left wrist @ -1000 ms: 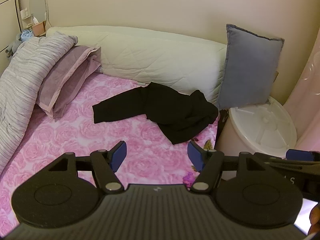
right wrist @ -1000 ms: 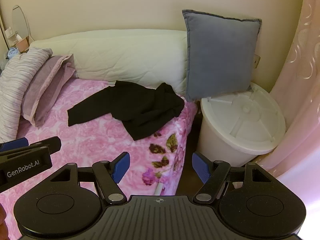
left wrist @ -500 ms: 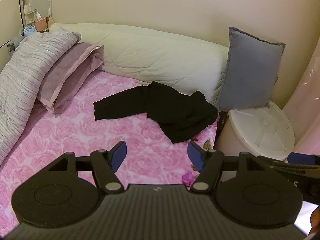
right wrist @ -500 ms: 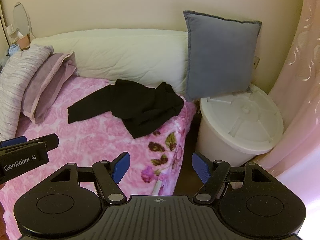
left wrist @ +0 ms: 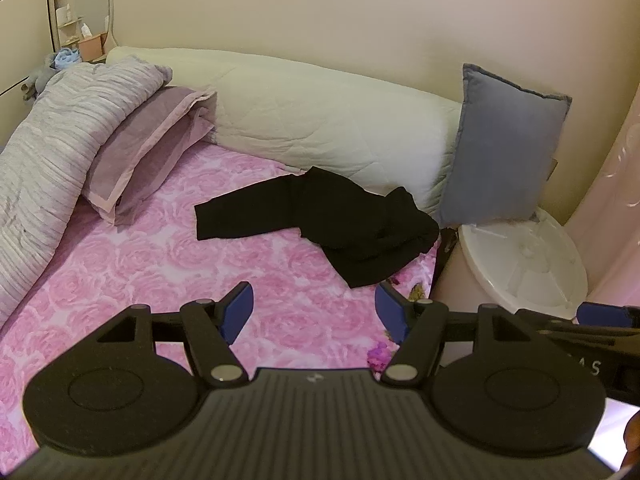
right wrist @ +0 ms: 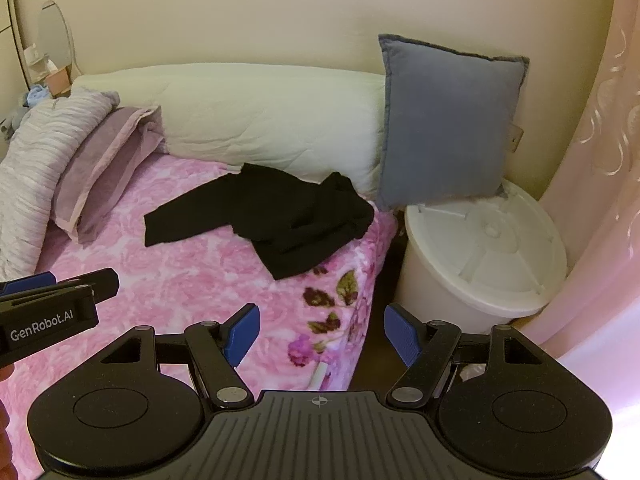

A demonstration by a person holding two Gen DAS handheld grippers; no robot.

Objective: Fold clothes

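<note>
A crumpled black garment lies on the pink rose-patterned bed, near its right edge, one sleeve or leg stretched to the left. My left gripper hangs open over the bed, short of the garment, nothing between its blue pads. My right gripper is open too, above the bed's right edge and well short of the garment. The left gripper's side also shows at the left of the right wrist view, and the right gripper's tip at the far right of the left wrist view.
A long cream bolster runs along the wall behind the garment. A grey cushion leans on it above a white lidded bin beside the bed. Mauve pillows and a striped grey duvet fill the left. A pink curtain hangs right.
Both views have drifted slightly: the garment and bedding sit a little further right and lower in frame. Both grippers stay open and nothing was touched.
</note>
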